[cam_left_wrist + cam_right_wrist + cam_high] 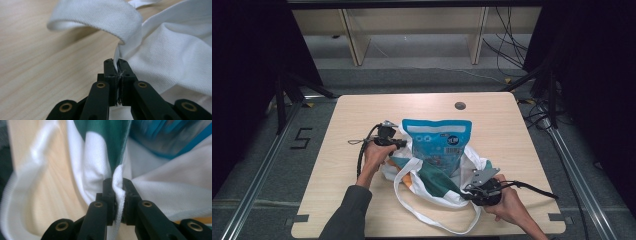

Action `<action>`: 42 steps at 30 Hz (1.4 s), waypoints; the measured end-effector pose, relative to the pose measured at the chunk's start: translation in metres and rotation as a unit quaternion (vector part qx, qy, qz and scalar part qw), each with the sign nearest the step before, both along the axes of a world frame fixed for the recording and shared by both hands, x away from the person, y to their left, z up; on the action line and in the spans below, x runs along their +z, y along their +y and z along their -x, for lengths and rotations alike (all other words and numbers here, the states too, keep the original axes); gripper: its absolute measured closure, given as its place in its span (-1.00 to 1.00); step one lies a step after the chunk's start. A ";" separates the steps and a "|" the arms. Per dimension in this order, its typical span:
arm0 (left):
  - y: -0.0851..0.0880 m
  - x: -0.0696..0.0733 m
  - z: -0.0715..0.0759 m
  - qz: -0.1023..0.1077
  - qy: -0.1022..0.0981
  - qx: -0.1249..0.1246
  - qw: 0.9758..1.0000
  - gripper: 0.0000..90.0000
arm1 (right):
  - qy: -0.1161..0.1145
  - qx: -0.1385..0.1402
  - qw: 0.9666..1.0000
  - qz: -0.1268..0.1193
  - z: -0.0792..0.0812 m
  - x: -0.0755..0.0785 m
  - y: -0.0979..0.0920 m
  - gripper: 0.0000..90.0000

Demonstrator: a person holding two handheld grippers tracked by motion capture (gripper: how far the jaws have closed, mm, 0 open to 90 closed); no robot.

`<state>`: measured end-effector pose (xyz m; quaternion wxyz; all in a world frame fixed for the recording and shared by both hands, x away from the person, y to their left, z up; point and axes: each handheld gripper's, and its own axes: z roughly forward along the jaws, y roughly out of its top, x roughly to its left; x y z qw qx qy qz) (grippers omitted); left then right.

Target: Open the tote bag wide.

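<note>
A white cloth tote bag (pixel 432 186) with green and orange print lies crumpled on the wooden table (pixel 362 115), its long handle (pixel 412 210) looping toward the front edge. A blue snack pouch (pixel 438 141) lies on top of the bag, half inside its mouth. My left gripper (pixel 404 145) is at the bag's left edge and is shut on a fold of white bag cloth (pixel 130 50). My right gripper (pixel 463 194) is at the bag's front right and is shut on a white bag edge (pixel 117 192), with green cloth (pixel 107 140) and the blue pouch (pixel 170 135) just beyond.
A round grey grommet (pixel 460 105) sits in the table near the far edge. Bare tabletop lies to the left, right and back of the bag. Cables (pixel 532 187) trail from both grippers. Shelving legs and wires stand on the floor beyond the table.
</note>
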<state>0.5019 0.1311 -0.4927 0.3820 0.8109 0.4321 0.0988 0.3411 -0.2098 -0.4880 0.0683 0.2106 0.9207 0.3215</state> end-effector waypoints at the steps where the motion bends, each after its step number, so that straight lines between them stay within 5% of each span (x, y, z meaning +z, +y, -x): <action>1: 0.002 -0.001 -0.001 -0.025 0.005 -0.019 0.999 0.92 | 0.000 0.000 1.000 0.000 0.000 0.000 0.000 0.86; 3: -0.002 -0.003 0.001 -0.054 0.002 -0.021 0.998 0.92 | 0.006 0.000 1.000 -0.006 -0.001 -0.001 0.000 0.86; 9: -0.002 0.010 0.013 -0.069 -0.015 -0.027 0.997 0.70 | 0.005 -0.007 1.000 -0.013 -0.001 0.006 -0.004 0.75; 10: -0.001 0.014 0.019 -0.064 -0.018 -0.021 0.998 0.60 | -0.003 -0.012 1.000 -0.025 -0.002 0.013 -0.007 0.64; 11: 0.000 0.018 0.024 -0.056 -0.027 -0.010 0.998 0.35 | -0.011 -0.026 0.998 -0.049 -0.003 0.031 -0.017 0.32; 14: 0.012 0.036 0.041 -0.035 -0.035 -0.020 0.999 0.15 | -0.026 -0.045 0.995 -0.090 -0.004 0.050 -0.028 0.25; 15: 0.015 0.041 0.046 -0.019 -0.041 -0.013 0.999 0.11 | -0.032 -0.047 0.993 -0.107 -0.004 0.059 -0.034 0.22; 16: 0.020 0.051 0.058 0.023 -0.043 -0.023 0.999 0.09 | -0.048 -0.062 0.988 -0.133 -0.007 0.075 -0.043 0.19; 19: 0.022 0.060 0.070 0.035 -0.053 -0.033 0.997 0.08 | -0.066 -0.082 0.984 -0.141 -0.008 0.087 -0.049 0.19; 22: 0.021 0.068 0.085 0.043 -0.058 -0.051 0.996 0.07 | -0.082 -0.097 0.981 -0.147 -0.020 0.099 -0.053 0.15; 24: 0.019 0.071 0.095 0.072 -0.063 -0.067 0.993 0.06 | -0.087 -0.105 0.982 -0.132 -0.028 0.099 -0.053 0.13; 28: 0.012 0.075 0.104 0.087 -0.062 -0.092 0.990 0.05 | -0.080 -0.129 0.982 -0.115 -0.046 0.093 -0.054 0.12; 34: -0.003 0.071 0.106 0.089 -0.061 -0.126 0.986 0.00 | -0.074 -0.125 0.984 -0.102 -0.064 0.084 -0.053 0.12; 35: -0.006 0.070 0.106 0.086 -0.060 -0.142 0.984 0.01 | -0.064 -0.130 0.984 -0.105 -0.064 0.083 -0.050 0.12; 40: -0.018 0.063 0.108 0.039 -0.077 -0.146 0.985 0.13 | -0.065 -0.120 0.986 -0.099 -0.075 0.081 -0.043 0.12; 42: -0.017 0.063 0.111 0.023 -0.084 -0.148 0.985 0.39 | -0.057 -0.110 0.988 -0.089 -0.082 0.079 -0.037 0.21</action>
